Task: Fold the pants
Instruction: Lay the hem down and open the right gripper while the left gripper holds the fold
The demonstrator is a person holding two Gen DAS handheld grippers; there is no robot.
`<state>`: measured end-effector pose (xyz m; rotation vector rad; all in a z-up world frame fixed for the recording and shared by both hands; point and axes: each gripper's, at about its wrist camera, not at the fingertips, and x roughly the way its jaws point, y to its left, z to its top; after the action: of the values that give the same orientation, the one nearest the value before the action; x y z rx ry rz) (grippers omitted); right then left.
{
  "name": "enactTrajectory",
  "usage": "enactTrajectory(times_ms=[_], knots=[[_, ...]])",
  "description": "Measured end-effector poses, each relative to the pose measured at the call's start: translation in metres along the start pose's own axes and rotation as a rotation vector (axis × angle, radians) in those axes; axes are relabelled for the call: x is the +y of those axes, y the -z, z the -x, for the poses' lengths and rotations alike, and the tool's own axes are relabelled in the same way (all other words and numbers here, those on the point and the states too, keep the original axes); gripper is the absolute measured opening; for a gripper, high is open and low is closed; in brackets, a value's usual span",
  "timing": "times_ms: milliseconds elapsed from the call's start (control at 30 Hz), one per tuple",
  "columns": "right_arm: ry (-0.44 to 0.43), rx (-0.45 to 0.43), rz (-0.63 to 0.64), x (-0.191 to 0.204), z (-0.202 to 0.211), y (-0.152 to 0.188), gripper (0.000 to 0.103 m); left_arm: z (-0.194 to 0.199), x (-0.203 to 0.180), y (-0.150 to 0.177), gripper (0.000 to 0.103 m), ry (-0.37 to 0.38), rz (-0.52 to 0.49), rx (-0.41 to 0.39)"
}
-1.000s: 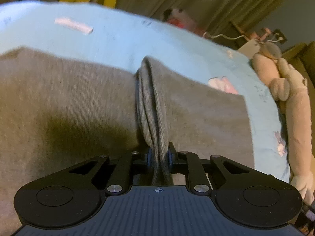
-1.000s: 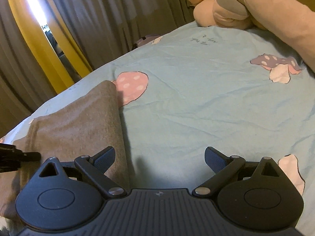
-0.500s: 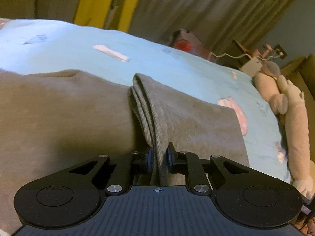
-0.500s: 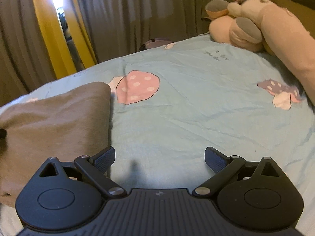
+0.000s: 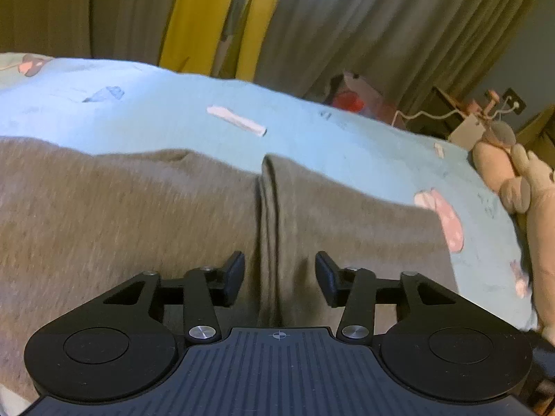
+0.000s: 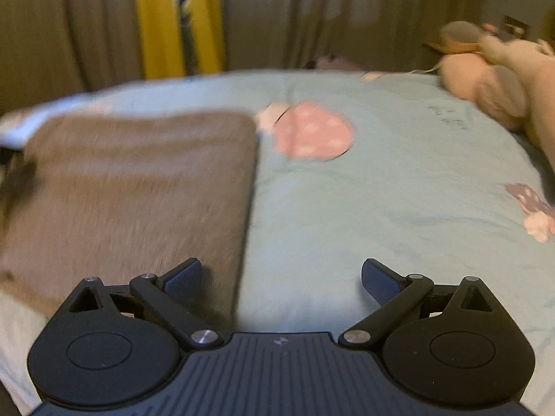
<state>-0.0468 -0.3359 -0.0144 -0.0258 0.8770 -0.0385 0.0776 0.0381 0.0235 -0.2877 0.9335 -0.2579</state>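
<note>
1. The grey pants (image 5: pixel 138 215) lay on a bed covered by a light blue sheet (image 5: pixel 173 111), occupying the near left portion of the bed in both wrist views.
2. In the left wrist view, a raised ridge of bunched fabric (image 5: pixel 269 208) ran from the far edge of the pants toward the camera and passed between the fingers of the left gripper (image 5: pixel 279 277).
3. The jaws of the left gripper were opening. Both pads (image 5: pixel 234 275) stood clear of the ridge, with a visible gap on each side, so the fabric sat between them ungripped.
4. The right gripper (image 6: pixel 281 279) was spread wide with nothing clamped. Its left finger (image 6: pixel 182 277) was over the right edge of the pants, and its right finger was over bare sheet.
5. In the right wrist view, the pants (image 6: pixel 138 190) presented a straight right edge running away from the camera, with a squared far corner. This view was motion-blurred.
6. A pink mushroom print (image 6: pixel 312 133) on the sheet lay just beyond the far right corner of the pants.
7. A beige plush toy (image 6: pixel 492 83) rested along the far right side of the bed.
8. Grey and yellow curtains (image 5: pixel 204 17) hung behind the bed.
</note>
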Motion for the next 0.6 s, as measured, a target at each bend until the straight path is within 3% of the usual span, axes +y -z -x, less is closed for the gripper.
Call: enactTrajectory(times_ms=[133, 267, 400, 500, 600], knots=[[0.054, 0.072, 0.092, 0.018, -0.014, -0.002, 0.099, -0.004, -0.009, -0.007, 0.054, -0.003, -0.012, -0.011], [0.015, 0.081, 0.030, 0.007, -0.015, -0.001, 0.099, -0.012, -0.026, -0.009, 0.063, -0.034, -0.089, -0.022], [-0.054, 0.125, -0.094, -0.014, -0.024, -0.001, 0.099, -0.032, -0.038, -0.007, 0.070, -0.137, -0.195, -0.011], [-0.087, 0.144, -0.161, -0.023, -0.027, 0.001, 0.099, -0.055, -0.028, -0.005, 0.075, -0.262, -0.225, 0.026], [-0.087, 0.143, -0.162, -0.022, -0.026, 0.001, 0.099, -0.060, -0.010, -0.003, 0.080, -0.269, -0.179, 0.041]])
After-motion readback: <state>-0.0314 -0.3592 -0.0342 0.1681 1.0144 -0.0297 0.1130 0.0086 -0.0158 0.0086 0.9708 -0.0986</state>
